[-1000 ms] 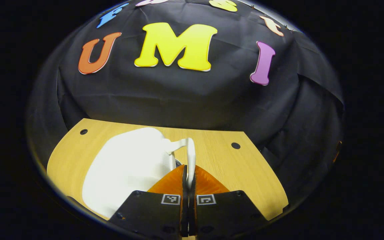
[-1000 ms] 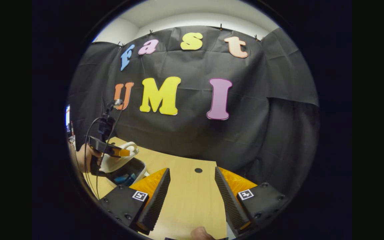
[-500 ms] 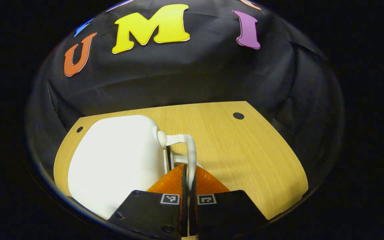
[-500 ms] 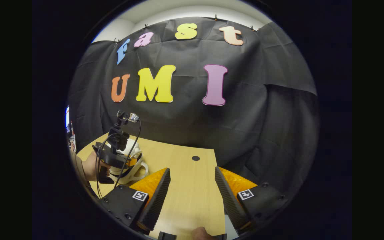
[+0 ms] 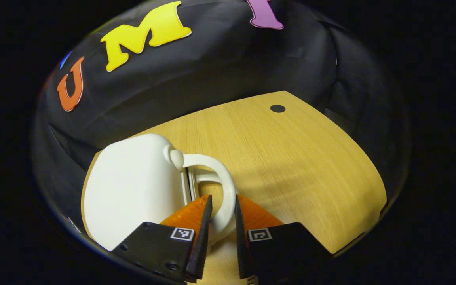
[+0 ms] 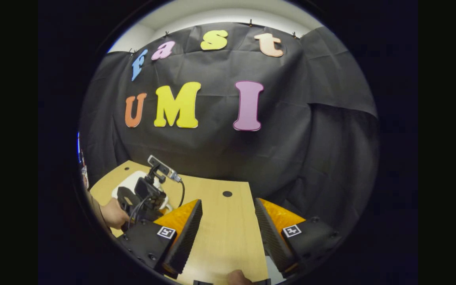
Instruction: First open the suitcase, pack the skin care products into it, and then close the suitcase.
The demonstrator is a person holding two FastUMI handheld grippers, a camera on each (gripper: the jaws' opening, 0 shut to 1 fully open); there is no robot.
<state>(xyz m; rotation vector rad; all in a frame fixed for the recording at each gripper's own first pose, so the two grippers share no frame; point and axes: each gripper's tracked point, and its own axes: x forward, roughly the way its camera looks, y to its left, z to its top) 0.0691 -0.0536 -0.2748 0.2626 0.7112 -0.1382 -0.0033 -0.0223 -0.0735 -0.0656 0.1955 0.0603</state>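
My left claw (image 5: 223,221) stands slightly apart around the suitcase (image 5: 133,194) handle (image 5: 222,190); right claw (image 6: 228,229) apart. Pulling away crooked could snag the handle and reopen the lid.

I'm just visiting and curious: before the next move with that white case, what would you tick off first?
1. Suitcase lid down on the table: ok.
2. Left gripper fingers parted around the handle, not pinching it: ok.
3. Skin care products inside: cannot tell, lid hides them.
4. Latch caught: cannot tell.
5. Right gripper open, away from the case: ok.
6. Room to pull the left gripper back: ok.
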